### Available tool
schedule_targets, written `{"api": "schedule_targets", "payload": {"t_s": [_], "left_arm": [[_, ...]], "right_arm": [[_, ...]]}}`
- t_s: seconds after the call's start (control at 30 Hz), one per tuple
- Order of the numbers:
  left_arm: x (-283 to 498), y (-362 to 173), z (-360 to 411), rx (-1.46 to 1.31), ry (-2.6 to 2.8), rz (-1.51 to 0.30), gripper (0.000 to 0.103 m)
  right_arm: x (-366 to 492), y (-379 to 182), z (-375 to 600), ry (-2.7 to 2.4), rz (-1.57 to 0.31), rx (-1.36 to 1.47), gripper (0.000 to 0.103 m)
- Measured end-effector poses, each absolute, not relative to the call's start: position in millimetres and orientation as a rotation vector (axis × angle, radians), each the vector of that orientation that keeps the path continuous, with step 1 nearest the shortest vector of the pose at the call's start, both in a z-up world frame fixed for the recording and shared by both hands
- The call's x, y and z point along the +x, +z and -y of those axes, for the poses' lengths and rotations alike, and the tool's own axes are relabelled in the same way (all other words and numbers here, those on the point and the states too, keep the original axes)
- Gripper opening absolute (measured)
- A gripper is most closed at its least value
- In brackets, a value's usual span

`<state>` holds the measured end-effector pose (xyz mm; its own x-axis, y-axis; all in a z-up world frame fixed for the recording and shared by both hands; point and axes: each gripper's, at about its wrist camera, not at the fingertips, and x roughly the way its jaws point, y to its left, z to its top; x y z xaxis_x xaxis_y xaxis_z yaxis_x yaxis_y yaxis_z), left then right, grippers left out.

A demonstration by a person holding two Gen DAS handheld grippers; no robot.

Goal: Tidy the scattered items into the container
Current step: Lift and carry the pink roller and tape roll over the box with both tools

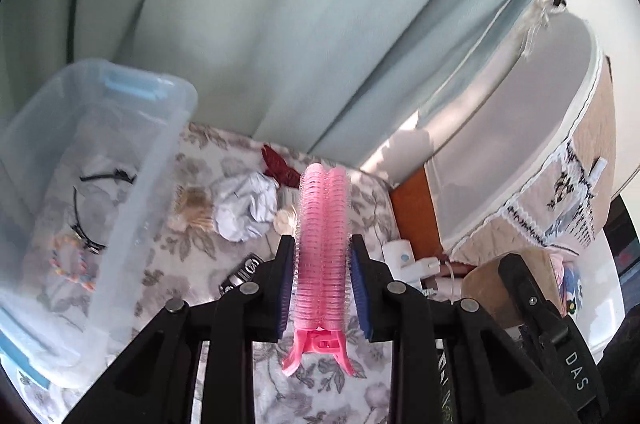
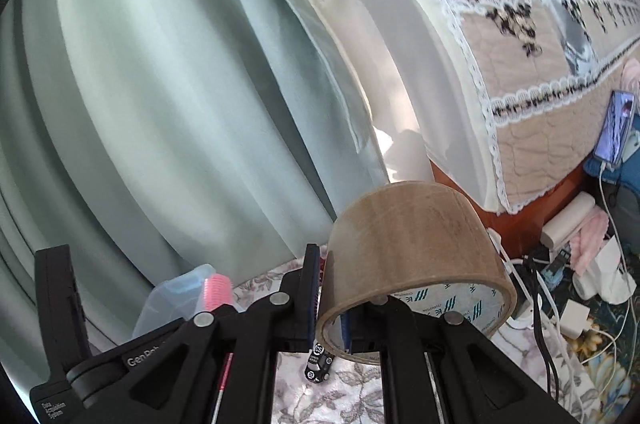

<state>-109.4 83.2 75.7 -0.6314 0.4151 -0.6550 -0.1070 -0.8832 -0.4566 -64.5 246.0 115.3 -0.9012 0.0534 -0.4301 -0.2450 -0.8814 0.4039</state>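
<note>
A pink hair roller clip [image 1: 322, 248] stands upright between the blue pads of my left gripper [image 1: 322, 242], which is shut on it above the floral blanket. The clear plastic container [image 1: 132, 192] lies to the left and holds black headbands [image 1: 82, 224] and a colourful bracelet [image 1: 72, 266]. My right gripper [image 2: 326, 272] is shut on the wall of a brown packing tape roll [image 2: 408, 244], one finger outside it and one inside. The roller [image 2: 218, 290] and container [image 2: 180, 298] also show low on the left in the right wrist view.
On the blanket lie a pale blue scrunchie [image 1: 246, 210], a dark red item [image 1: 278, 164], a beige hair claw [image 1: 192, 208] and a small black object [image 2: 318, 364]. Pale green curtains [image 1: 260, 24] hang behind. Chargers and cables [image 2: 576, 304] clutter the right beside a covered bed [image 2: 540, 64].
</note>
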Motion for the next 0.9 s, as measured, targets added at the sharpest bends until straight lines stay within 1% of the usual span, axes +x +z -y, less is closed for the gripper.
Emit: {"api": "schedule_targets", "payload": {"t_s": [0.1,0.2,0.3,0.6,0.73,0.9], "left_arm": [[-94.5,89.2,-53.4,-1.108,2.558,0.615,0.028],[-81.1,97.1,-27.5,-1.057,2.605,0.639,0.028],[-72.0,99.1,-0.7,-1.038,2.634,0.682,0.028],[-61.0,86.5,61.3,-1.021,2.736,0.769,0.028],[-61.5,76.8,80.8,-1.047,2.735,0.807,0.028],[-57.7,67.2,102.7,-1.069,2.764,0.825,0.028]], "right_arm": [[-65.9,133.2,-219.2,2.915,-0.630,-0.622,0.010],[-70.4,141.6,-190.1,2.994,-0.574,-0.651,0.010],[-76.0,142.1,-163.8,3.096,-0.569,-0.713,0.010],[-91.1,134.3,-93.9,3.226,-0.409,-0.869,0.010],[-95.8,133.7,-71.9,3.289,-0.406,-0.921,0.010],[-101.3,129.5,-46.1,3.337,-0.327,-0.958,0.010]]}}
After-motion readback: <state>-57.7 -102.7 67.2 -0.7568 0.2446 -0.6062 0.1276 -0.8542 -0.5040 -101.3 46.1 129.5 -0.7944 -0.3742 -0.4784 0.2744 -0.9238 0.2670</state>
